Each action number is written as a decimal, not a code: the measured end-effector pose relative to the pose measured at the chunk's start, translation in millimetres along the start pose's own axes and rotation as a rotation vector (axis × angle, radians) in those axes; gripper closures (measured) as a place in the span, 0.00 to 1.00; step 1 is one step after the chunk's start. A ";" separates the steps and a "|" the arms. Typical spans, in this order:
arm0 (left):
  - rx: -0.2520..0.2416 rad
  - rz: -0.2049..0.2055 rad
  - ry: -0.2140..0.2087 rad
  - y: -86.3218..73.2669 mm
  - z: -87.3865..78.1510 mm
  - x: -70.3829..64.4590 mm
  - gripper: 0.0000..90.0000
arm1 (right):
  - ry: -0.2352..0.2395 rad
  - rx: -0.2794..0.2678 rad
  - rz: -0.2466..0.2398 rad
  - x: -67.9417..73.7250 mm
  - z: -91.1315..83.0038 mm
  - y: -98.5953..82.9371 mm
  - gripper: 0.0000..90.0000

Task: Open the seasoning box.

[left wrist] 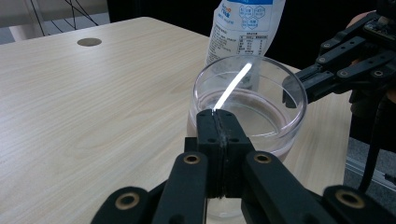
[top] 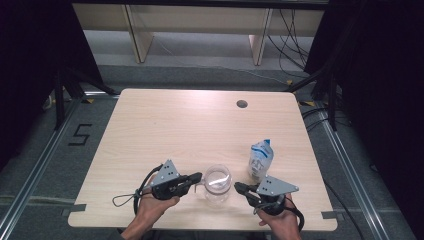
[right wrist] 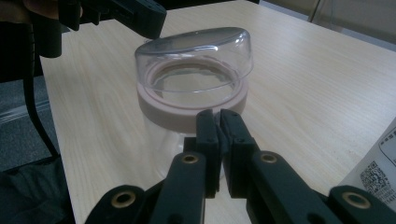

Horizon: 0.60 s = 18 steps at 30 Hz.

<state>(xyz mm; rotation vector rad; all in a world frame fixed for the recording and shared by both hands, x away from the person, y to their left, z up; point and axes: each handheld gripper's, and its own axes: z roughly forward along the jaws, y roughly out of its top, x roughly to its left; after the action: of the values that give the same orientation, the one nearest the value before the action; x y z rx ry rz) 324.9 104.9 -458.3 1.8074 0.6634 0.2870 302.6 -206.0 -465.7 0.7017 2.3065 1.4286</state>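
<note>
Both closed grippers, left [top: 197, 177] and right [top: 239, 187], are flanking the jar [top: 217, 182]; opening them squarely around the lid [right wrist: 196, 58] looks wise.

A clear jar [top: 217, 182] with a domed transparent lid on a pinkish collar stood upright near the table's front edge, beside a blue-and-white pouch [top: 261, 159].

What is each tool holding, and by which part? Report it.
Nothing. The left tool and the right tool both have their jaws shut and empty, tips beside the clear jar on opposite sides.
</note>
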 end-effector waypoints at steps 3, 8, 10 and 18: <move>0.000 -0.002 -0.002 -0.1 -0.2 0.2 0.99 | 0.004 -0.007 -0.008 -0.6 2.1 1.6 0.97; -0.001 -0.003 -0.002 -0.1 -0.1 0.1 0.99 | 0.001 -0.012 -0.023 0.0 7.2 4.2 0.97; 0.000 -0.002 -0.002 -0.1 -0.2 0.2 0.99 | 0.013 0.004 -0.030 0.1 7.6 5.3 0.97; 0.001 -0.008 -0.007 0.1 -0.2 0.0 0.97 | 0.015 0.004 -0.041 2.3 9.8 9.9 0.97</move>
<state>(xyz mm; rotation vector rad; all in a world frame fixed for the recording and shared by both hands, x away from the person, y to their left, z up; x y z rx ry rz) 324.9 105.1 -458.2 1.8053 0.6659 0.2747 308.1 -193.8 -461.2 0.6433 2.3225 1.4161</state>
